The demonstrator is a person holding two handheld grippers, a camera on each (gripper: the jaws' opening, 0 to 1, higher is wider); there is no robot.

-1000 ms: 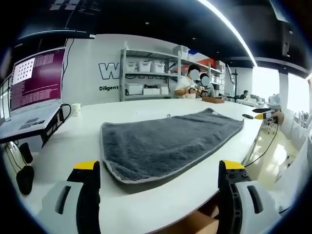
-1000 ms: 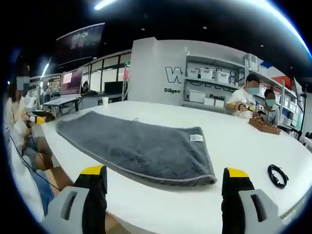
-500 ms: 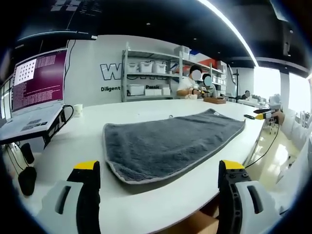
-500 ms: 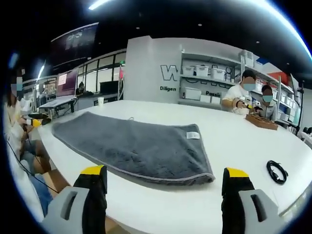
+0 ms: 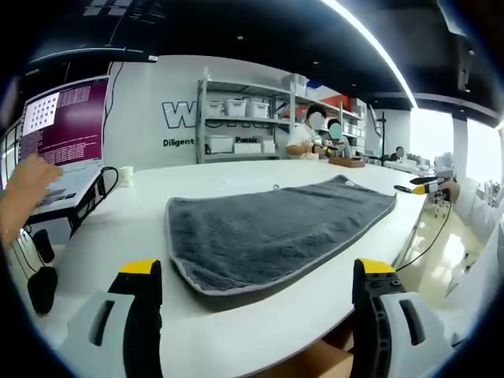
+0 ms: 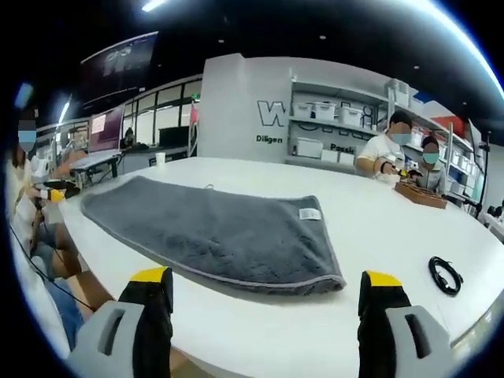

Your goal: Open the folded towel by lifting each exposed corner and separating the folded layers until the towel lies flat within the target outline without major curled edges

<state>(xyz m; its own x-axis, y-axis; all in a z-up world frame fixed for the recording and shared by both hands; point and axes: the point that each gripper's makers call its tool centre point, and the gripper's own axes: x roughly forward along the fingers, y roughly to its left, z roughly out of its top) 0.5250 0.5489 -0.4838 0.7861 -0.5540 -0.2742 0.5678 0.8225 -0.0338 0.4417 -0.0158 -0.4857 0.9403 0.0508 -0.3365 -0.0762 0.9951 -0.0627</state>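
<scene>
A dark grey towel (image 5: pixel 268 232) with a pale hem lies folded in a long strip on the white table (image 5: pixel 236 323). In the right gripper view the same towel (image 6: pixel 213 232) shows a small white label near its right end. My left gripper (image 5: pixel 256 272) is open, its yellow-tipped jaws standing wide apart short of the towel's near left corner. My right gripper (image 6: pixel 268 279) is open too, held just off the towel's near right corner. The right gripper (image 5: pixel 421 187) also appears small at the far right of the left gripper view.
An open laptop (image 5: pixel 59 150) stands on the table's left, a hand (image 5: pixel 24 197) reaching toward it. A white cup (image 5: pixel 124 176) sits behind. A black cable coil (image 6: pixel 445 276) lies right of the towel. People (image 6: pixel 390 153) sit by shelves (image 5: pixel 244 118) at the back.
A hand has come in from the left toward the laptop. The right view has drifted slightly, and the towel has stayed put.
</scene>
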